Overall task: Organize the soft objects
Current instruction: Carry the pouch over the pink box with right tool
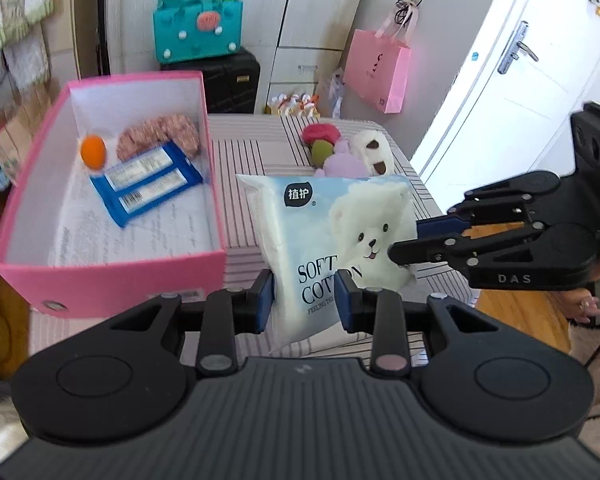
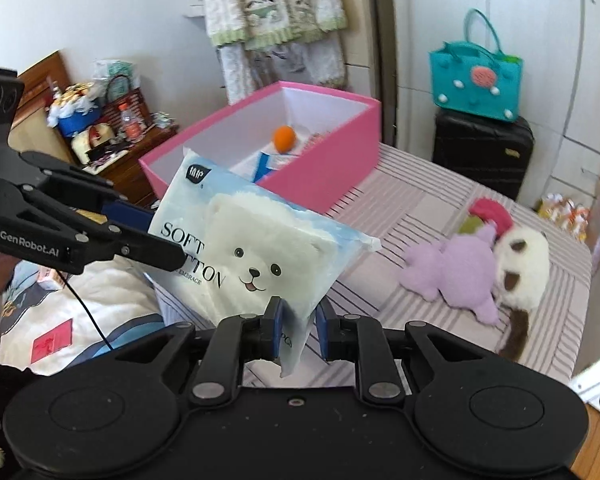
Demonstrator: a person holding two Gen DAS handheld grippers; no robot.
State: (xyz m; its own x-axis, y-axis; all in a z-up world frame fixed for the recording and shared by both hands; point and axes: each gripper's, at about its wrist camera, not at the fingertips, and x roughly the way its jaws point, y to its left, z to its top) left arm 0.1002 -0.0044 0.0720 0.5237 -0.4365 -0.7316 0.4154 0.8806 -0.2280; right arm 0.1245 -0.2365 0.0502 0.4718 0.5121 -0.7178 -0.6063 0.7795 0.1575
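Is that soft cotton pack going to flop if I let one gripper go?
Probably. The tissue pack dents where the left gripper pinches it, so it looks squashy and light. The right gripper holds only a thin film corner, which could slip.

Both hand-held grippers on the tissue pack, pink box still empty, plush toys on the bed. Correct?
Not quite: the pink box isn't empty. The left wrist view shows an orange ball, a blue packet and a pinkish soft item inside. The rest holds.
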